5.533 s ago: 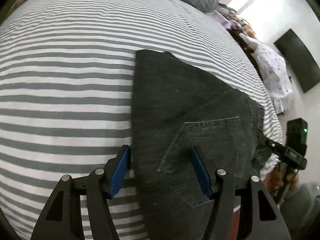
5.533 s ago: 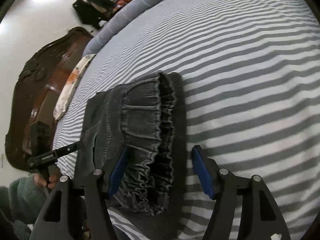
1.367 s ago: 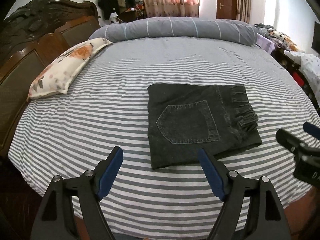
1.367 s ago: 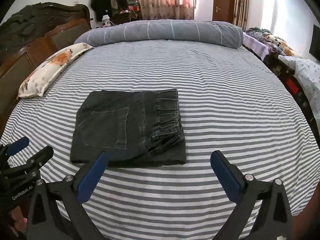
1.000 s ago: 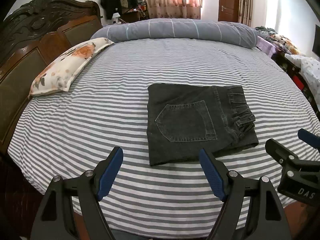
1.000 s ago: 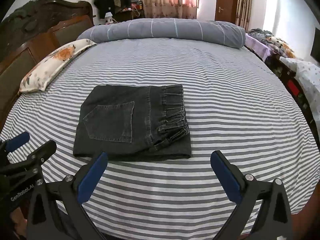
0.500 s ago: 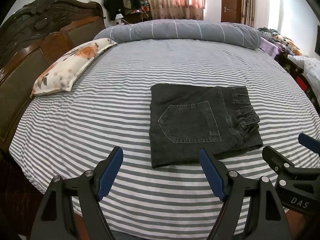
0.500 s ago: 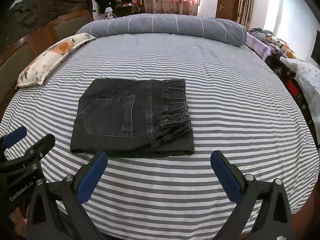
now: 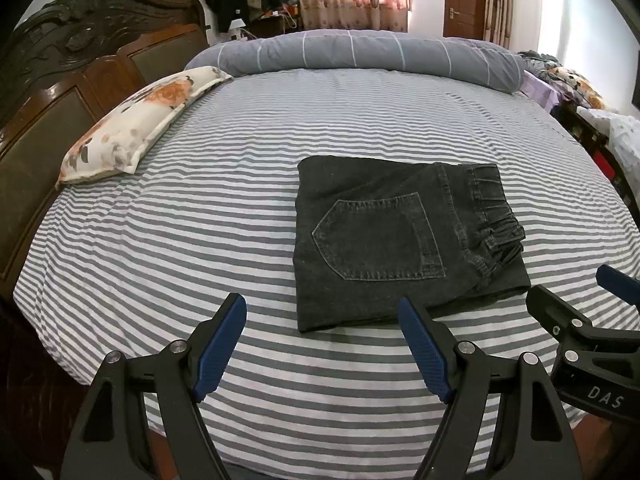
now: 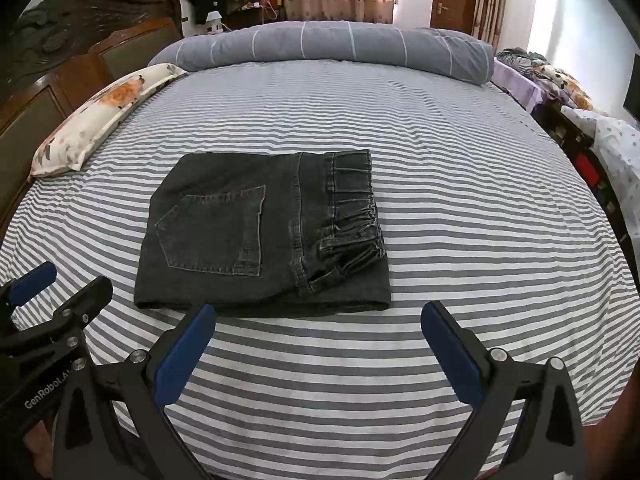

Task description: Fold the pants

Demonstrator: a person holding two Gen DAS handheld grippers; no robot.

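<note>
Both grippers, left gripper [image 9: 322,344] and right gripper [image 10: 318,344], are showing black frames, silver screws, blue textured pads [image 9: 420,354].

Floral pillow [image 9: 140,120] and grey bolster [image 9: 360,54] on striped bed [image 9: 160,240].

I am holding my left tongs [image 9: 322,342] level with the jaws spread wide and nothing between them. I am holding my right tongs [image 10: 318,346] beside them, jaws likewise gaping wide and gripping nothing.

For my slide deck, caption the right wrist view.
Open right gripper hovers before folded black pants on a striped bed.
</note>
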